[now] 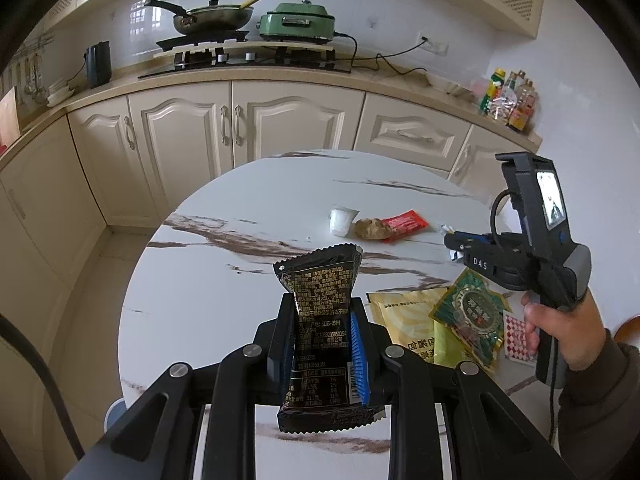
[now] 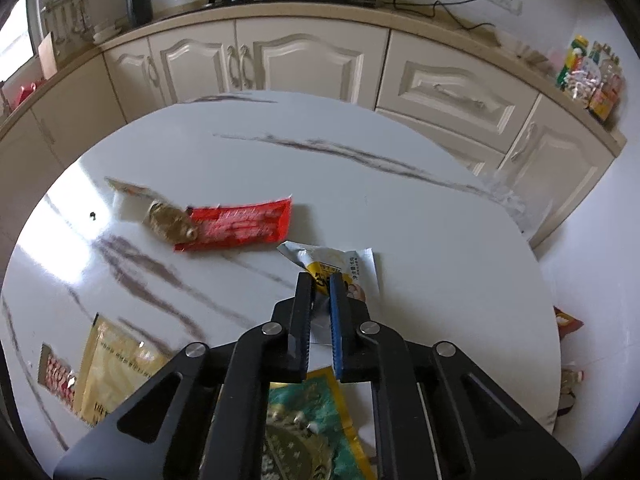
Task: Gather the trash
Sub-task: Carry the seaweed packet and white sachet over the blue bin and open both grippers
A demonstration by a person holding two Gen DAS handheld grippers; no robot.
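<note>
**Grabbing wrappers off the marble desk, one in each claw**

Holding a black snack wrapper (image 1: 318, 332) upright, the left claw (image 1: 318, 312) is clenched on its middle, lifted clear of the round white marble desk (image 1: 240, 200). Right claw (image 2: 321, 280) is pinched shut on a small silver-and-yellow sachet (image 2: 340, 262) that sits toward the right part of the desk; can't tell if it's off the surface. Just beyond it lie a red wrapper (image 2: 240, 226) and a brownish crumpled lump (image 2: 166, 222) touching its end, with a small white cup (image 1: 342, 221) beside that. Nearer the person there's a pale yellow packet (image 1: 408, 320) and a green-and-gold packet (image 1: 470, 318) overlapping it. Cream kitchen cabinets (image 1: 240, 120) behind.
</note>
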